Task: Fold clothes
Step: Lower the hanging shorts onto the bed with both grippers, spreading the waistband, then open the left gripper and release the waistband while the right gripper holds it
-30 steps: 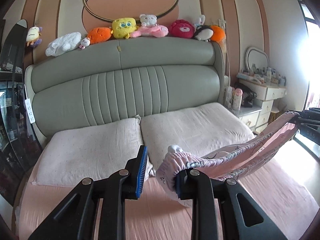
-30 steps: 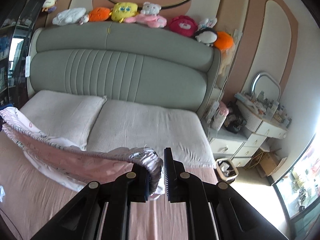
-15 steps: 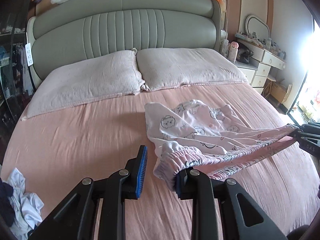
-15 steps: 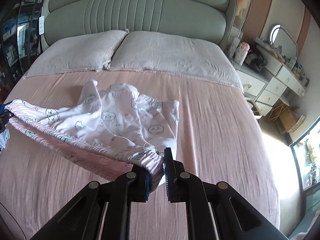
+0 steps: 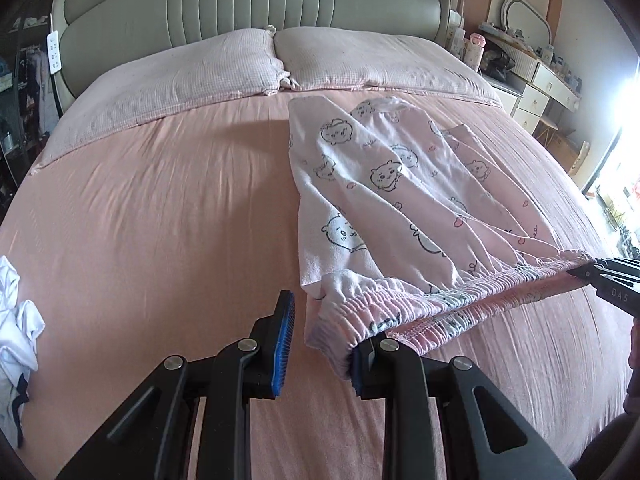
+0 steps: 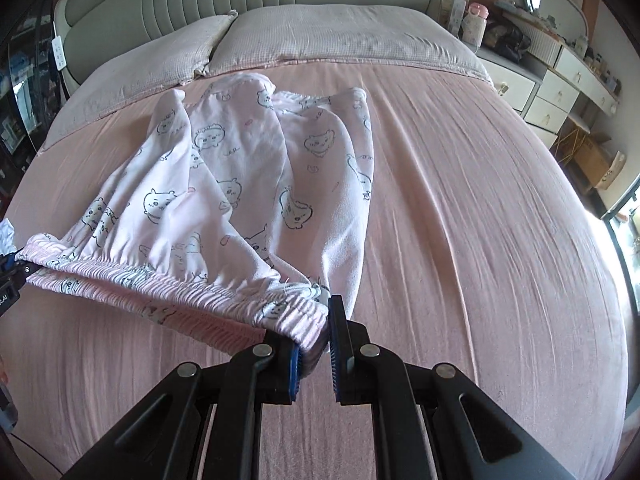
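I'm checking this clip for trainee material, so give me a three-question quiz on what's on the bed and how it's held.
1. True or false: the pink shorts are stretched by the waistband between both grippers.
2. Where do the leg ends lie: A) near the pillows, B) off the bed's foot, C) on the dresser?
3. What lies at the bed's left edge in the left wrist view?

Key: 1 true: left gripper and right gripper each hold an end. 2 A. 3 a crumpled white garment.

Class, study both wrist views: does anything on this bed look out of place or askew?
Yes. A crumpled white garment lies bunched at the bed's left edge, unfolded. The pink printed shorts lie twisted, legs bunched unevenly, waistband lifted off the pink sheet.
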{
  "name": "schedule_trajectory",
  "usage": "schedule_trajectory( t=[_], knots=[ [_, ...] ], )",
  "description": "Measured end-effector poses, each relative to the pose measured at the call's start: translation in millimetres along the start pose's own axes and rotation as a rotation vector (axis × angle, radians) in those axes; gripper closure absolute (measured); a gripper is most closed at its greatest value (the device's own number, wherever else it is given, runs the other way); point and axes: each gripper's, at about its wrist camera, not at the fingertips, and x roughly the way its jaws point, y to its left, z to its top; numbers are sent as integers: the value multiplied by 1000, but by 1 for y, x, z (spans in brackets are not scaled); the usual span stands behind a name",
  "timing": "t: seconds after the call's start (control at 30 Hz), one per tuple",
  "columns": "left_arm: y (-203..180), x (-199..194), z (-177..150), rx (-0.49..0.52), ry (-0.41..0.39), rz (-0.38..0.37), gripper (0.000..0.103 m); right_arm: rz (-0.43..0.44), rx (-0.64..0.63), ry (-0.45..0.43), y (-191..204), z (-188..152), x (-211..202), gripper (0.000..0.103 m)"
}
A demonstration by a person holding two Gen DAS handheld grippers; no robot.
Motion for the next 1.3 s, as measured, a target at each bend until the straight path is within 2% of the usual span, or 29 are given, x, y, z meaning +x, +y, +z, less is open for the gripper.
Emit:
schedule_trajectory(
  t=[0.37, 0.47, 0.53, 0.57, 0.6, 0.63, 0.7, 0.9, 1.1, 1.3],
  knots=[
    [-5, 20, -18, -13, 41, 1, 81, 22, 38, 39, -8, -16, 21, 95],
    [-6, 26, -22, -21, 81, -9, 79, 18, 39, 41, -7, -18, 23, 93],
    [-7, 30, -26, -21, 116, -18, 66, 20, 46, 44, -8, -18, 25, 93],
    [-7, 30, -28, -17, 123, -21, 43, 21, 49, 46, -8, -19, 25, 93],
    [-8, 27, -30, -15, 114, -23, 24, 22, 52, 46, -9, -19, 26, 93],
    [-10, 23, -31, -7, 98, -30, 21, 24, 53, 43, -9, -19, 25, 93],
    [-14, 15, -32, 19, 72, -38, 21, 27, 54, 33, -8, -17, 25, 93],
    [-39, 4, -27, 173, 30, 21, 21, 41, 49, -13, -7, -16, 14, 93],
    [-72, 11, -17, 283, 27, -51, 21, 83, 56, -85, -6, -13, 1, 93],
    [-118, 22, -6, 416, 12, -96, 21, 115, 73, -100, -7, -13, 0, 93]
  ],
)
